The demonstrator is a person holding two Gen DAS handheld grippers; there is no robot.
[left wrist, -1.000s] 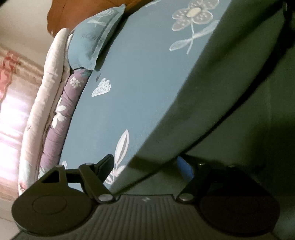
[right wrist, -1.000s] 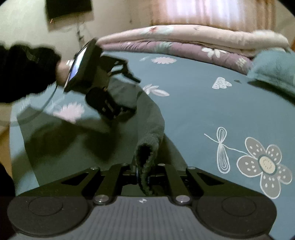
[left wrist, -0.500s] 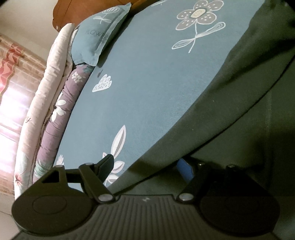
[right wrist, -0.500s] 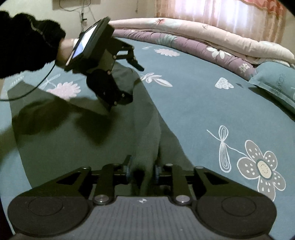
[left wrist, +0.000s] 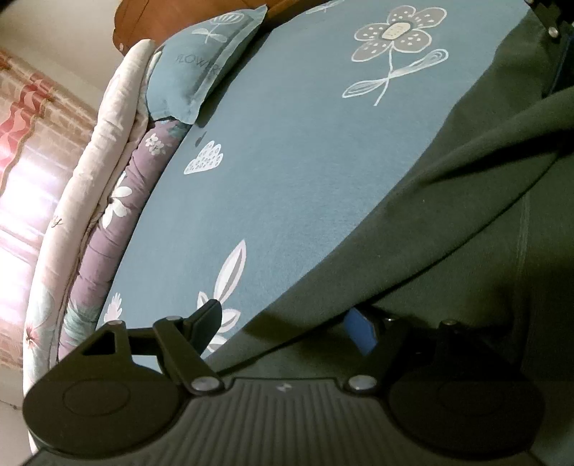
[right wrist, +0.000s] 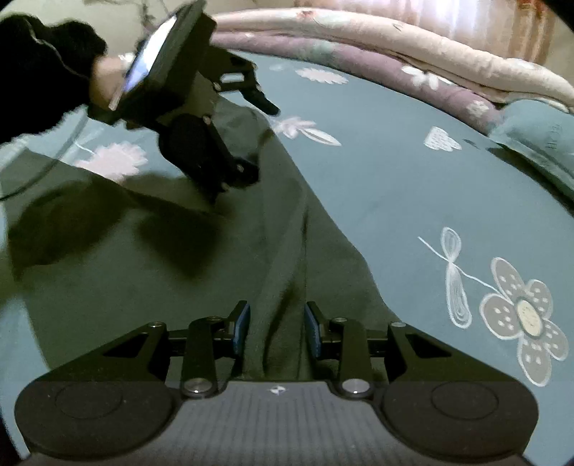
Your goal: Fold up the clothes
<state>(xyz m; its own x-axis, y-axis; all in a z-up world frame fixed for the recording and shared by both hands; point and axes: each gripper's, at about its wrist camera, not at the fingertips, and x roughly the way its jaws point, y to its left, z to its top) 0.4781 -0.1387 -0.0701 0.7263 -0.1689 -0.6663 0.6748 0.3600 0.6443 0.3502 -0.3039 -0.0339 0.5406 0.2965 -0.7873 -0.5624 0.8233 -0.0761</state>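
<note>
A dark green garment (right wrist: 172,272) lies spread on the teal flowered bedsheet (right wrist: 412,193). One long sleeve (right wrist: 280,286) runs flat down its right edge, toward the right wrist camera. My right gripper (right wrist: 277,327) straddles that sleeve's near end; its jaws are opening and the blue pads (right wrist: 242,324) stand clear of the cloth. My left gripper (right wrist: 256,138) hovers wide open over the garment's far edge, held by a hand in a black sleeve (right wrist: 39,71). In the left wrist view, the garment (left wrist: 466,251) crosses between the left gripper's (left wrist: 283,328) fingers, partly covering the right one.
Rolled cream and purple quilts (right wrist: 412,68) line the far side of the bed, with a teal pillow (right wrist: 538,143) at the right. The left wrist view shows the same pillow (left wrist: 201,71), a brown headboard (left wrist: 150,18) and pink curtains (left wrist: 21,150).
My right gripper let go of the sleeve cuff it pinched: its jaws parted and the raised sleeve now lies flat on the garment. The right hand came lower. The left gripper stayed put.
</note>
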